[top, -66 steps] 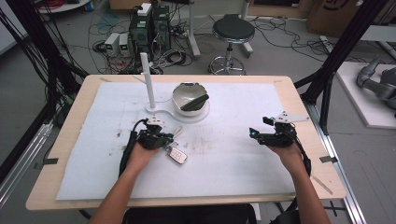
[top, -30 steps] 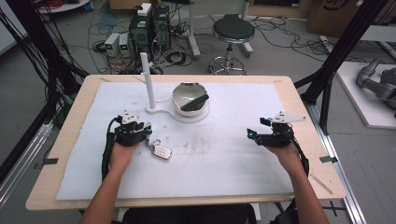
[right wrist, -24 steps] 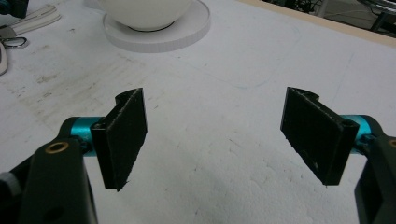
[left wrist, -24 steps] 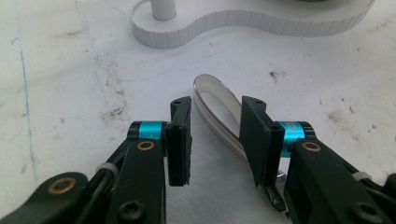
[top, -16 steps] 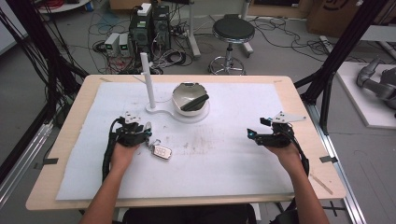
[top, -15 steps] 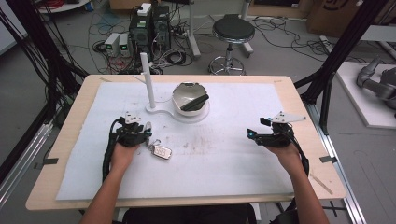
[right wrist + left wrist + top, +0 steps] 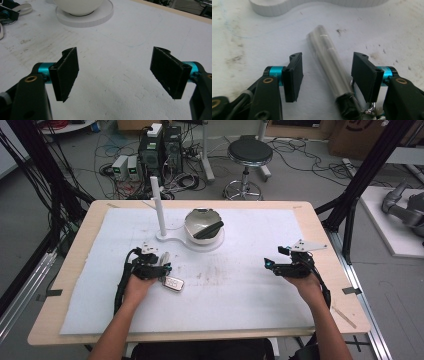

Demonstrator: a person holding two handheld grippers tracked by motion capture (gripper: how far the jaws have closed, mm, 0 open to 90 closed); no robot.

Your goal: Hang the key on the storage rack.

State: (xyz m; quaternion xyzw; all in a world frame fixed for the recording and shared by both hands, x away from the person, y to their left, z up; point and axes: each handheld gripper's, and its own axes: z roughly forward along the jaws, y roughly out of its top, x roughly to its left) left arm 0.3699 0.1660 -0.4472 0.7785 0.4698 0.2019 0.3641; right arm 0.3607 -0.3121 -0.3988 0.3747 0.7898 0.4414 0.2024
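While both grippers' jaws gape, a silver tube (image 7: 331,65) lies untouched (slanted) between the left's

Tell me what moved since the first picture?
The left claw slid toward the person's left, and the key fob with its silver tube went with it. The tube now lies loose between the open jaws. The right claw, bowl and white post stayed put.

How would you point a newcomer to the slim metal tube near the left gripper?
Start at the white stand with its post, on the white mat. Just in front lies the silver tube, between the left gripper's open jaws. Its keyring end and slim round shape distinguish it from the flat key fob alongside.
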